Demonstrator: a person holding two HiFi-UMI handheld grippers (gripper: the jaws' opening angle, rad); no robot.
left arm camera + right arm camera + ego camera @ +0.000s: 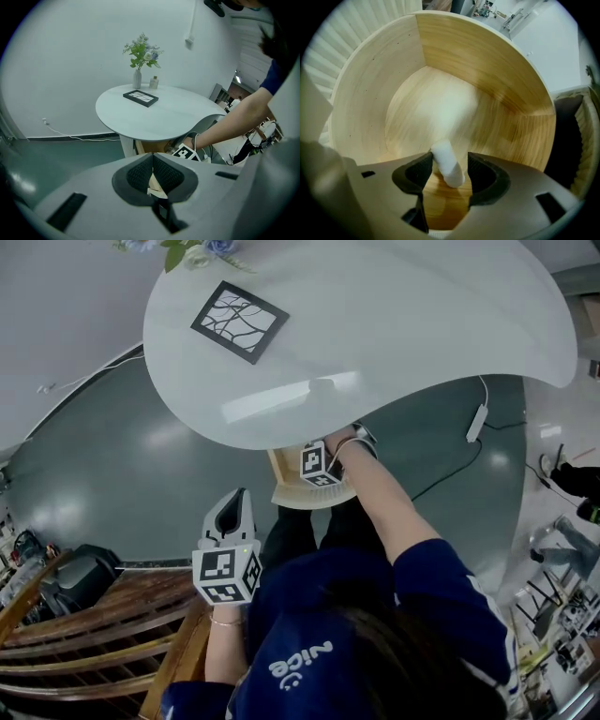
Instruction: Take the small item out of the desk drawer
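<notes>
Pale, curvy white desk (394, 324) over a dull grey-green floor (103, 474), with a black-framed picture (239, 322) on top and a vase of flowers (137, 77) at the far edge by the wall. Under the near rim of the desk the wooden drawer (487, 65) is pulled out, and my right claw (450, 165) is pointing steeply down into it with the jaws wide apart. The small white item (445, 158), kind of a stubby tube, lies on the drawer bottom right between them. It looks to be up against one pad, but nothing's squeezing it. No clue what it actually is. My left claw (152, 159) hangs back from the desk, closer to my body, tips pinched together.
</notes>
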